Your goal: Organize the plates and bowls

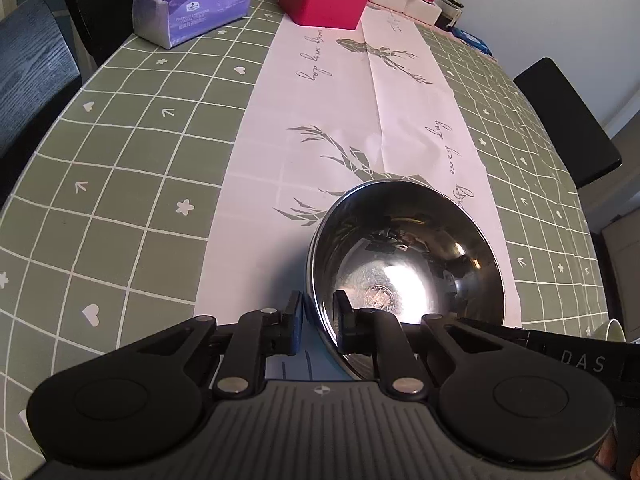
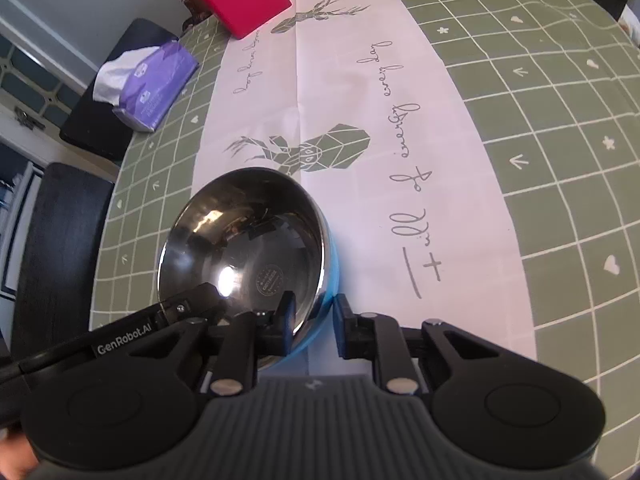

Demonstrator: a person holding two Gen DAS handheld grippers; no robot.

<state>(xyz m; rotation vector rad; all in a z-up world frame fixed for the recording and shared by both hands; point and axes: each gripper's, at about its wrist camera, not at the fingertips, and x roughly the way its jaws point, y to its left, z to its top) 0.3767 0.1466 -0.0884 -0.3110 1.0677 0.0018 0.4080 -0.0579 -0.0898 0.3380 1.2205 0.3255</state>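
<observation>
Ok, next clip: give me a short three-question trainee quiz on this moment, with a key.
1. True or false: the left gripper and the right gripper each straddle the rim of the same steel bowl, one finger inside and one outside.
2. Which stands farther up the table from the bowl? A) purple tissue pack B) stack of plates C) cutting board
3. Fill in: the bowl rests on the pale ____ that runs down the middle of the green checked tablecloth.

Key: 1 true; 2 A; 3 runner
</observation>
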